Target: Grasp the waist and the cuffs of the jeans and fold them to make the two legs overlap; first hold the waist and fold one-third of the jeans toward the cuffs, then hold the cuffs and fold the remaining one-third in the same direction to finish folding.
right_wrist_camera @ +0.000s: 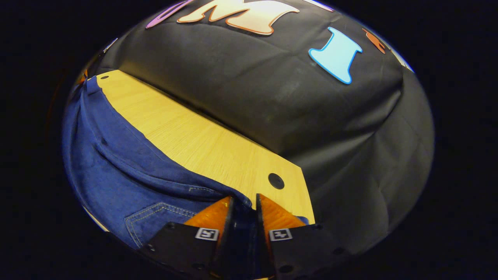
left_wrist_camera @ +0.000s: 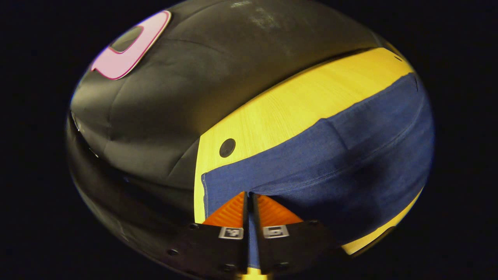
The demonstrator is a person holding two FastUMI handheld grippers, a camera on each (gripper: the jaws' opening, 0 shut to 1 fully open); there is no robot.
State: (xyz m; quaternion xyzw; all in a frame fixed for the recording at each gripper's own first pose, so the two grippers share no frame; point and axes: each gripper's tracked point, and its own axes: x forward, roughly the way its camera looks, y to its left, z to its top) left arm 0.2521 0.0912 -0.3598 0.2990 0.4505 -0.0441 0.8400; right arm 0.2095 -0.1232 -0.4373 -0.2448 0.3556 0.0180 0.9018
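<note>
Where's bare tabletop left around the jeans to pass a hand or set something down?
Free: the wood strip of the table between the jeans and the black cloth wall, running past the round hole. A thin sliver shows on the jeans' other side in the left gripper view. Crowded: both jeans ends, where the left gripper and right gripper pinch denim.

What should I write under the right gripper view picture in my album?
The right gripper, shut on the pocket end of blue jeans, over a yellow wooden table.
</note>
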